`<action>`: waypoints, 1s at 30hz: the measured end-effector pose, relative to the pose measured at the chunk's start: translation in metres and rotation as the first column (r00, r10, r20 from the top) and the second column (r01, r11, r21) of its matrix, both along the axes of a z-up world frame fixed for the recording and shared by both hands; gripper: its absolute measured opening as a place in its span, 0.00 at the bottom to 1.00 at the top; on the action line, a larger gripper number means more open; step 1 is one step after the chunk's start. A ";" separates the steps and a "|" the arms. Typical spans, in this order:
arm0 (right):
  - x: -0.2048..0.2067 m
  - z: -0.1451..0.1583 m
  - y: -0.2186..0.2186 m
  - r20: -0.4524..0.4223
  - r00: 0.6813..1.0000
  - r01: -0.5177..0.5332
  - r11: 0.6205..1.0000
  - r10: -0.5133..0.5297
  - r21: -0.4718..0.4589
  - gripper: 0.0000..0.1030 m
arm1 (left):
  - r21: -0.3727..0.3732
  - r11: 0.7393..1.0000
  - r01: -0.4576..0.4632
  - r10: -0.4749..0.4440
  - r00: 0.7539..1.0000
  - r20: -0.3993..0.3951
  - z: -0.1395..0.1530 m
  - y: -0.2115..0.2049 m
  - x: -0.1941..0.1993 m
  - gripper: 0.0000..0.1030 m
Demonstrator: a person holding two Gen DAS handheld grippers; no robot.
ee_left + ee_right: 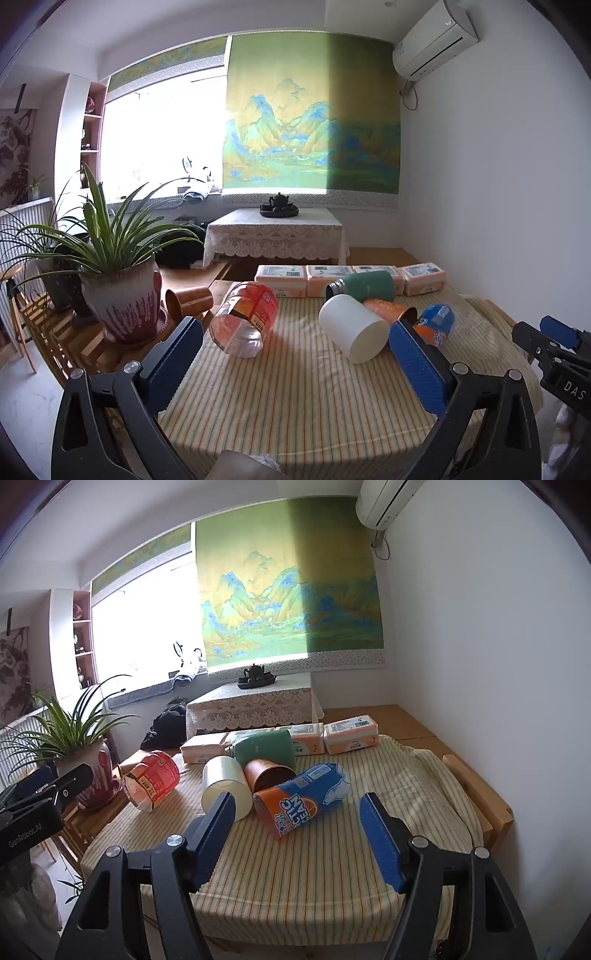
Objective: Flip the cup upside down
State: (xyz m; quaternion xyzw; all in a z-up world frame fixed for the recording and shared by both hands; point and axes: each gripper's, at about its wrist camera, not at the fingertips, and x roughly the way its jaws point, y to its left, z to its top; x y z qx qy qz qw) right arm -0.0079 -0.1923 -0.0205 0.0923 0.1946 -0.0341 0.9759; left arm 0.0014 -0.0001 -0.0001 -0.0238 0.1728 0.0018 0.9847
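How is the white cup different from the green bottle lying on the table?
The white cup is plain white and wide; the green bottle is teal with a narrow dark neck. The cup lies nearer the grippers, flat end toward the camera; the bottle lies behind it by the tissue packs, neck pointing left. Both lie on their sides on the striped cloth, ungripped.

Black tongs, ribbed blue pads, silver screws.

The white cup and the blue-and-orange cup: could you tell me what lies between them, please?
The right wrist view shows a brown cup on its side between white cup and blue-and-orange cup.
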 end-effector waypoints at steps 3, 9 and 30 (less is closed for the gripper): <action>-0.002 0.000 0.001 0.005 1.000 -0.001 1.000 0.001 0.004 0.64 | -0.006 1.000 -0.003 0.003 1.000 -0.006 -0.001 0.004 0.005 0.99; -0.003 0.002 -0.001 0.003 1.000 0.004 1.000 -0.004 0.001 0.64 | 0.004 1.000 0.010 -0.010 1.000 -0.002 0.002 0.002 0.010 0.99; -0.013 0.005 -0.003 0.012 1.000 0.018 1.000 -0.018 0.003 0.65 | 0.025 1.000 0.013 -0.016 0.996 0.083 0.008 -0.008 -0.020 0.99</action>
